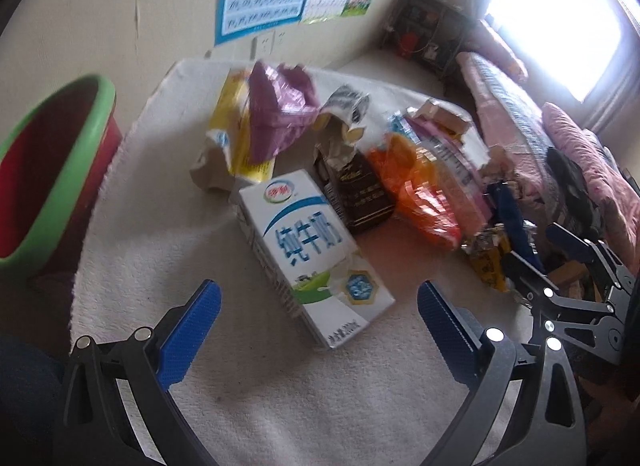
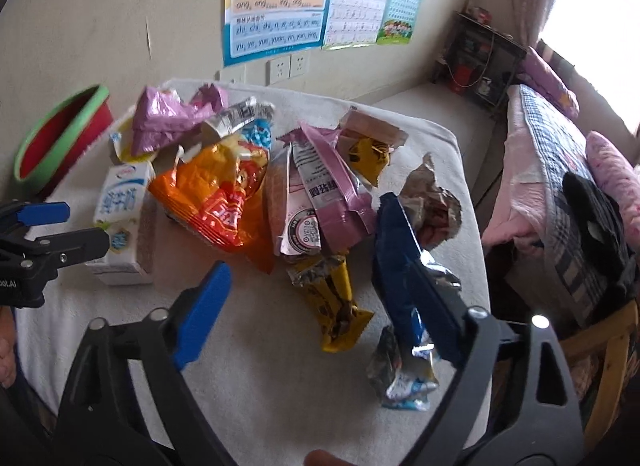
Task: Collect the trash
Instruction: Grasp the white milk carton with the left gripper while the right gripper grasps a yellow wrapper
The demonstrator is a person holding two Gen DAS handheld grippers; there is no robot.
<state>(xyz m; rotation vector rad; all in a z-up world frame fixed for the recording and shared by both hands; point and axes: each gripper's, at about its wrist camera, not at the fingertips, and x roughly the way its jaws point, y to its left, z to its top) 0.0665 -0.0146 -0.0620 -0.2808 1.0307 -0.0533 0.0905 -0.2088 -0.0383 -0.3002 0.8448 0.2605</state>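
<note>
A pile of trash lies on a white towel-covered table [image 1: 132, 225]. A white and blue milk carton [image 1: 312, 254] lies flat, just ahead of my open, empty left gripper [image 1: 320, 302]. Behind it are a dark box [image 1: 360, 189], an orange snack bag [image 1: 420, 189] and a purple bag [image 1: 276, 113]. In the right wrist view my right gripper [image 2: 324, 286] is open and empty above a yellow wrapper [image 2: 336, 306]. A blue wrapper [image 2: 400, 266] lies against its right finger. The orange bag [image 2: 220, 193], pink wrappers [image 2: 320, 193] and the carton [image 2: 124, 217] lie beyond.
A red bin with a green rim [image 1: 44, 169] stands left of the table; it also shows in the right wrist view [image 2: 60, 133]. A bed with pink bedding [image 2: 560, 169] is on the right. Posters hang on the wall [image 2: 280, 1] behind.
</note>
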